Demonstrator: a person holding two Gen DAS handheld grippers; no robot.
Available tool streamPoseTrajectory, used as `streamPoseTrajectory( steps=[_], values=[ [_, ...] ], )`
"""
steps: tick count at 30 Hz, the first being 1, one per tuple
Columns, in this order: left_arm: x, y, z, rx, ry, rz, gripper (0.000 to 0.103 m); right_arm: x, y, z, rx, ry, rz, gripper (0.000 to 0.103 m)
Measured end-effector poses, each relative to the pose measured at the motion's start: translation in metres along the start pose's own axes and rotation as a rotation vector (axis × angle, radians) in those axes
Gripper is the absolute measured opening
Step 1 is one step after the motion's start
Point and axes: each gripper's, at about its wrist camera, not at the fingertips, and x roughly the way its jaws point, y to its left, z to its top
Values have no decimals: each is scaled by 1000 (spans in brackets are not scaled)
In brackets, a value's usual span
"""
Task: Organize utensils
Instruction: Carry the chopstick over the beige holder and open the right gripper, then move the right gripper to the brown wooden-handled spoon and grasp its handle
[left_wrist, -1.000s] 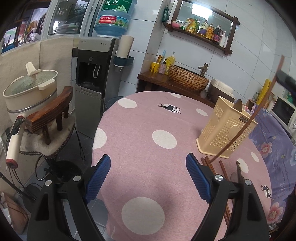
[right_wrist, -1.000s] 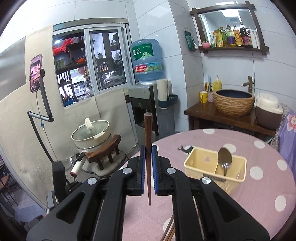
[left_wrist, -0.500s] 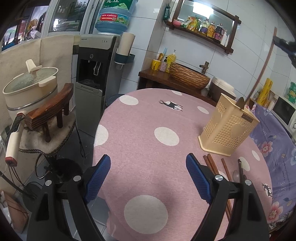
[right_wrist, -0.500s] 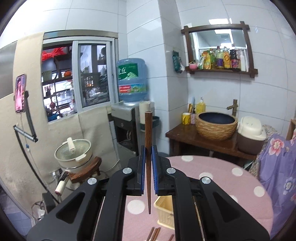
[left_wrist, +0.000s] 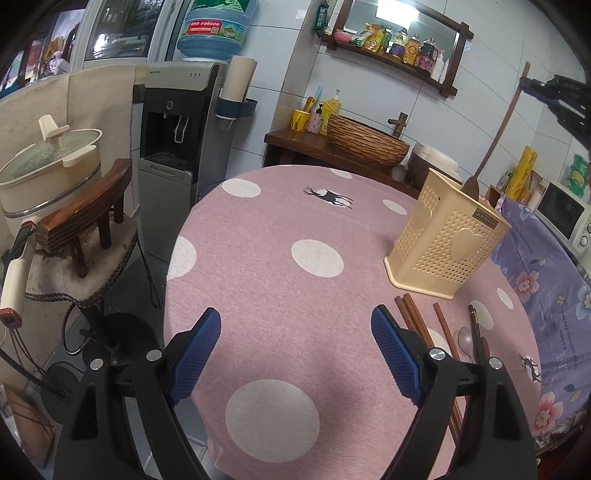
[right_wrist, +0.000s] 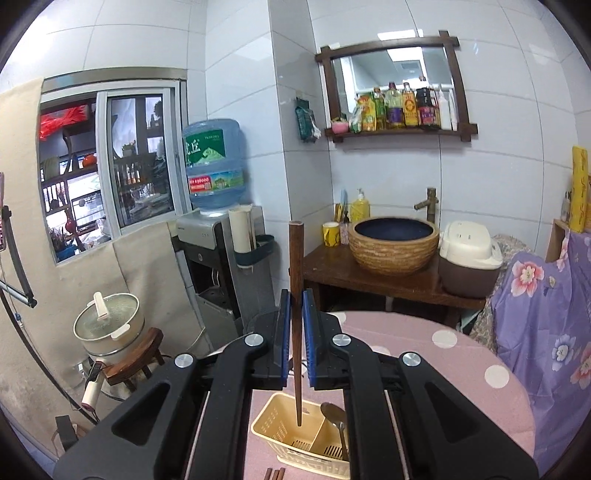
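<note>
While the pink dotted table (left_wrist: 258, 295) has loads of free room, my left gripper (left_wrist: 295, 354) hangs wide open, holding nothing. My right gripper (right_wrist: 294, 338) pinches one chopstick (right_wrist: 296, 295) upright over the holder (right_wrist: 291, 428)'s left compartment; only that view shows the spoon (right_wrist: 332, 411) in the right one. Loose chopsticks (left_wrist: 417, 325) lie just beside the holder's base.

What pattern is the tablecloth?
Pink tablecloth with white polka dots and small deer; clearest in left wrist view.
</note>
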Motion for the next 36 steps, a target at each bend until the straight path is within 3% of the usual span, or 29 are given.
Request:
streamPoseTrajectory(
  steps=[11, 18, 19, 20, 21, 23, 26, 29, 36],
  values=[
    [7, -22, -10, 42, 36, -33, 83, 61, 13, -77, -54, 170, -26, 8],
    [16, -39, -17, 72, 70, -53, 83, 71, 9, -105, -38, 196, -37, 10],
    [16, -41, -18, 75, 72, -54, 83, 69, 8, -107, -35, 192, -36, 11],
    [17, -43, -18, 77, 75, -56, 83, 65, 7, -109, -26, 185, -34, 20],
    [18, -44, -19, 79, 77, -57, 83, 61, 6, -110, -17, 178, -36, 38],
    [19, -47, -20, 82, 82, -59, 84, 49, 5, -114, -3, 156, -51, 57],
    [22, -50, -21, 83, 90, -60, 84, 27, 6, -125, -5, 142, -73, 57],
    [25, -54, -22, 86, 100, -62, 84, 13, 2, -138, 21, 166, -90, 65],
    [28, -68, -28, 118, 114, -60, 85, -7, -16, -193, 67, 284, -165, 70]
  ],
)
